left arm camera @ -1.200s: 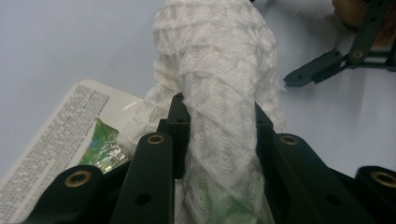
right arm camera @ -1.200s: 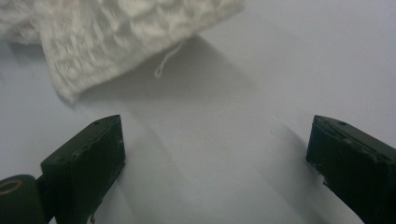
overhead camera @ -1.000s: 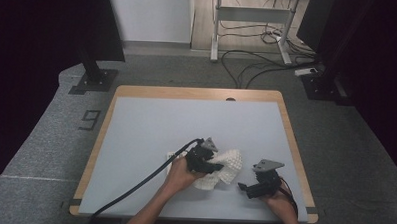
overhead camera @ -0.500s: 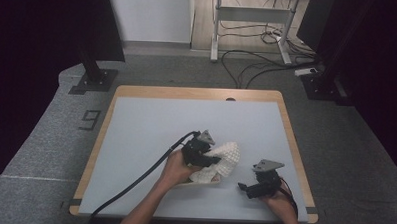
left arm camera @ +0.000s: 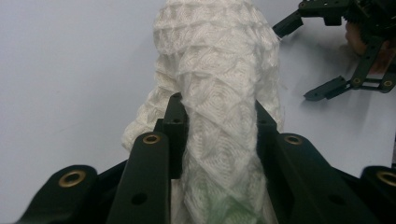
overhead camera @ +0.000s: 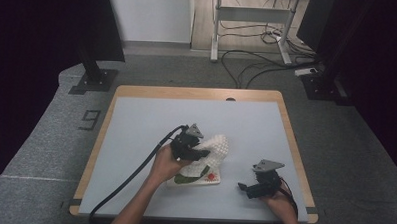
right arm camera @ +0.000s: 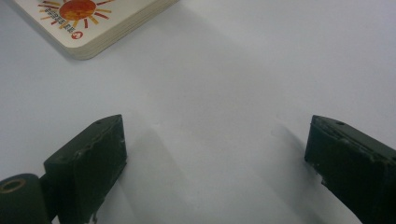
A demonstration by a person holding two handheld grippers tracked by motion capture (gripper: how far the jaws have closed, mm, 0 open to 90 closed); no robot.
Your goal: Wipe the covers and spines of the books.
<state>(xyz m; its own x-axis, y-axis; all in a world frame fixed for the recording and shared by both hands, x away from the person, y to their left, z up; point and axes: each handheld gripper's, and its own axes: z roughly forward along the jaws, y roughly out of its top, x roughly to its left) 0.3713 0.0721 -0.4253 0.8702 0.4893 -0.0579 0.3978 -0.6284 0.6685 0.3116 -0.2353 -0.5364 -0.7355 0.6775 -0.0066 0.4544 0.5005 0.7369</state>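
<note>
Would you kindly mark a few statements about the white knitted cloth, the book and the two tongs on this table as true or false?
1. The left tongs are shut on the white knitted cloth. True.
2. The right tongs hold the book. False: their jaws stand wide apart over bare table, and the book lies beyond them, untouched.
3. The book's cover bears an orange sun. True.
4. The cloth lies flat and spread out on the table. False: it is bunched and lifted between the left jaws, hanging over the book.
5. The right tongs sit nearer the table's right edge than the left tongs. True, in the high view.
</note>
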